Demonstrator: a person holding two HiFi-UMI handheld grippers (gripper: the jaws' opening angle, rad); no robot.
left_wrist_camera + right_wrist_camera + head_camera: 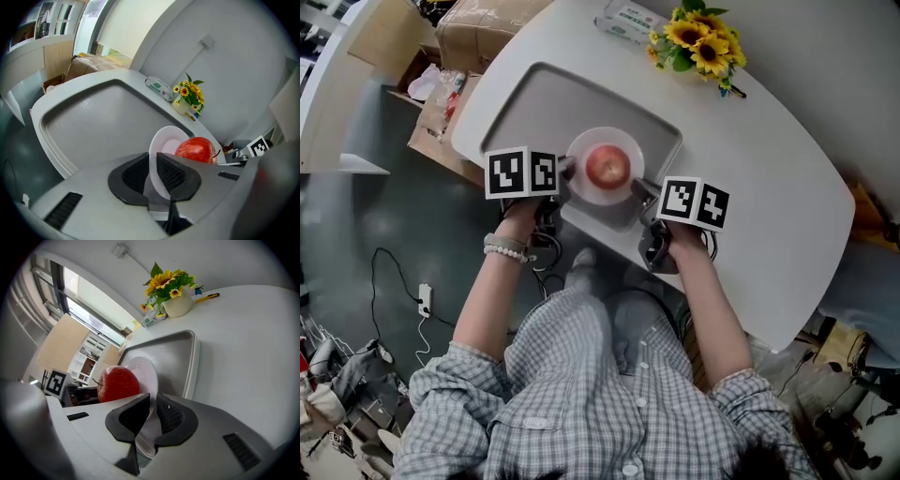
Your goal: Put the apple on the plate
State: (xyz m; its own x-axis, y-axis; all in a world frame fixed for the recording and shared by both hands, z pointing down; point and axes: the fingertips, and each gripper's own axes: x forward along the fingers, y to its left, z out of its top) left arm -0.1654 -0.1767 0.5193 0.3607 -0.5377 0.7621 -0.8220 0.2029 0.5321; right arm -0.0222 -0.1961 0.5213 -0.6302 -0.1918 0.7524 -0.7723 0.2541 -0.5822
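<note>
My left gripper [565, 174] and my right gripper [639, 190] each clamp the thin rim of the white plate [583, 148] from opposite sides, jaws drawn in tight on its edge. The red apple [607, 167] sits on the plate, centre of the head view, over the grey tray [525, 103] on the white table [778, 178]. Sunflowers [698, 42] stand at upper right.
</note>
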